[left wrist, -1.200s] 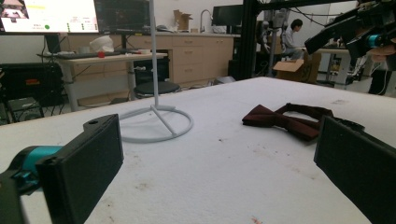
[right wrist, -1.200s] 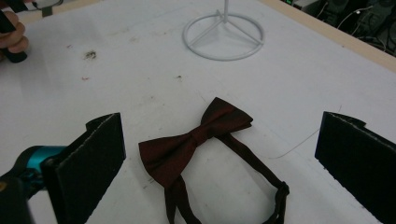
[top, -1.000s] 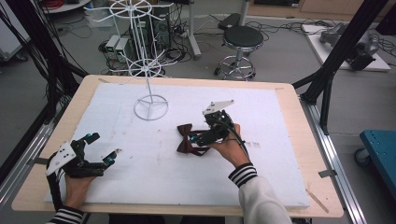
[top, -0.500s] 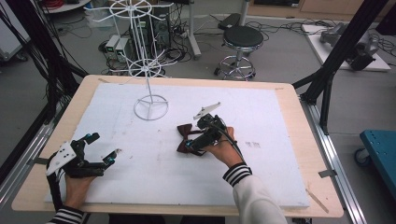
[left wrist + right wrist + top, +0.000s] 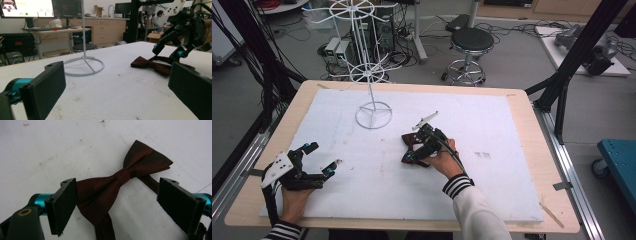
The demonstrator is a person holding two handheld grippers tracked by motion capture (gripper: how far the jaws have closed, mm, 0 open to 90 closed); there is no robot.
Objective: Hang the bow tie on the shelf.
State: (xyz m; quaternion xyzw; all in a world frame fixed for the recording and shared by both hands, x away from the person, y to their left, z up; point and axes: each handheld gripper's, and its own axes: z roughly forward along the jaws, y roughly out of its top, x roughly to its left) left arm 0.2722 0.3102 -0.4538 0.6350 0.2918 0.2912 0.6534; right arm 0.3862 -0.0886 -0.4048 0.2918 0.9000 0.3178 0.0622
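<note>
High view: right gripper (image 5: 413, 149) over dark red bow tie (image 5: 410, 141) mid-table on white mat (image 5: 512, 150), left gripper (image 5: 323, 159) near-left, jaws apart. Left gripper view: bow tie lies flat, wire stand (image 5: 83, 65) behind. Right gripper view: jaws wide apart, straddling the bow tie, not clamped.

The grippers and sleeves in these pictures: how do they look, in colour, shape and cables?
Both are black frames with teal joints. The left gripper has two flat, rectangular black jaws, teal at their base, and a white three-cornered plate on top. The right gripper has the same black jaws, a pale plate sticking up, and a black cable trailing back over the hand. The sleeves are white with black-and-white striped cuffs.
</note>
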